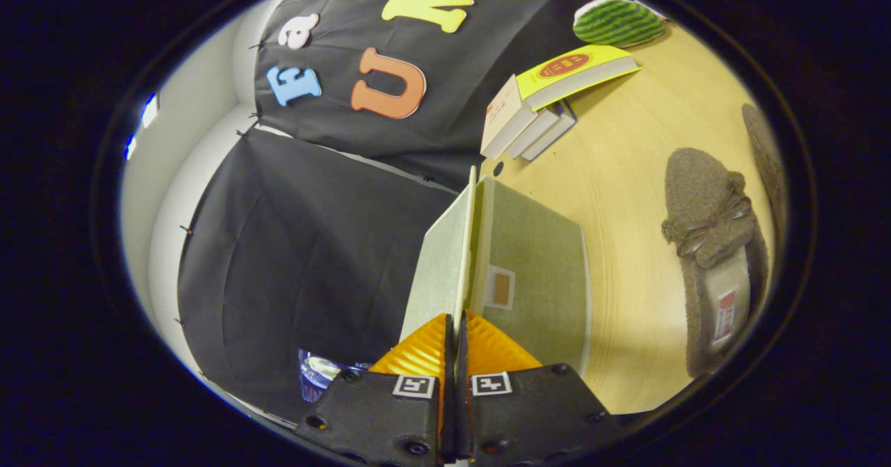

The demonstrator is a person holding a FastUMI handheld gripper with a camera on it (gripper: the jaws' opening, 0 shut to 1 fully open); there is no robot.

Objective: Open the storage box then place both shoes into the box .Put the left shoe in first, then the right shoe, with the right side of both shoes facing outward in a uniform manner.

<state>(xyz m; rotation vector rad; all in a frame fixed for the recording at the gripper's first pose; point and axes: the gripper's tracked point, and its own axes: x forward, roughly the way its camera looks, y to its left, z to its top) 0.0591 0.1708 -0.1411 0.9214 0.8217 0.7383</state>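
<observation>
1. There is one gripper [454, 335]. Its two fingers are pinched tight on the thin edge of the lid [440, 258], one finger on each side.
2. There is one storage box [532, 282]. It is pale green and sits on the wooden table [626, 175], just ahead of the fingers at 12 o'clock. Its lid stands up on edge, lifted away from the box top.
3. The box has one small tan label patch [500, 287] on its side.
4. I can count one fuzzy brown shoe [713, 244] for sure. It lies on the table at 2 o'clock from the fingers, well apart from the box. It has one little bow on top.
5. A second brown shape [764, 154] peeks in past that shoe. I cannot tell if it is the other shoe.
6. Three books [536, 108] are piled beyond the box at 1 o'clock. The top one has a yellow cover.
7. One striped green watermelon toy [616, 21] lies past the books.
</observation>
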